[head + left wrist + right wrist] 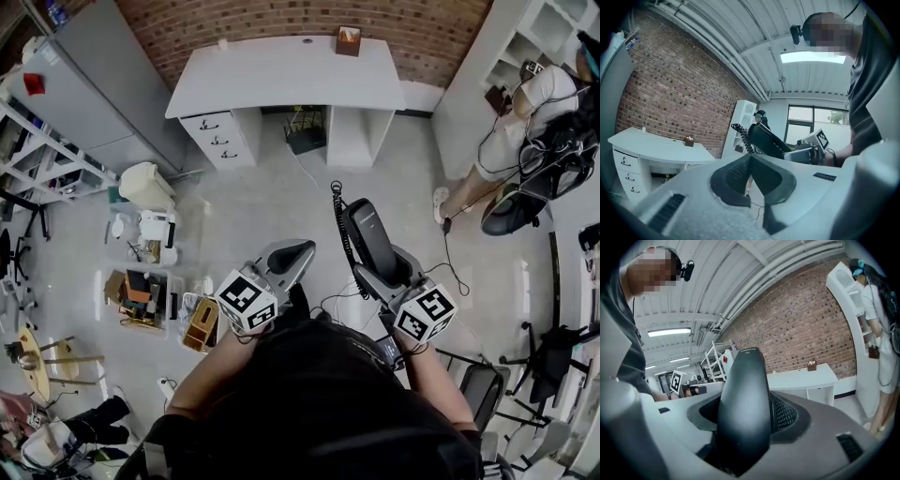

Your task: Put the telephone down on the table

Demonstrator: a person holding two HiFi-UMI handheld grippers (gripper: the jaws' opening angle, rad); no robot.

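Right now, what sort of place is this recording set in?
Probably an office used as a lab or workshop: a white desk against a brick wall, metal racking at the left, and boxes of gear and a cable loose on the grey floor.

White surface (pixel 281 75) stands vs the brick wall, far side of room; drawer unit (pixel 217 139) under its left end, open kneehole in the middle. On top: small brown box (pixel 348 40) at back edge, right of centre, & a tiny pale item (pixel 223 43) near back left, too small to ID. Floor (pixel 253 216) is pale grey, glossy. On it, at left: white bundle (pixel 145 185), open cardboard boxes (pixel 141 295), wooden crate (pixel 200 323) just beside them. Dark box (pixel 305 131) sits in the kneehole; thin cable (pixel 305 178) trails from there across the floor
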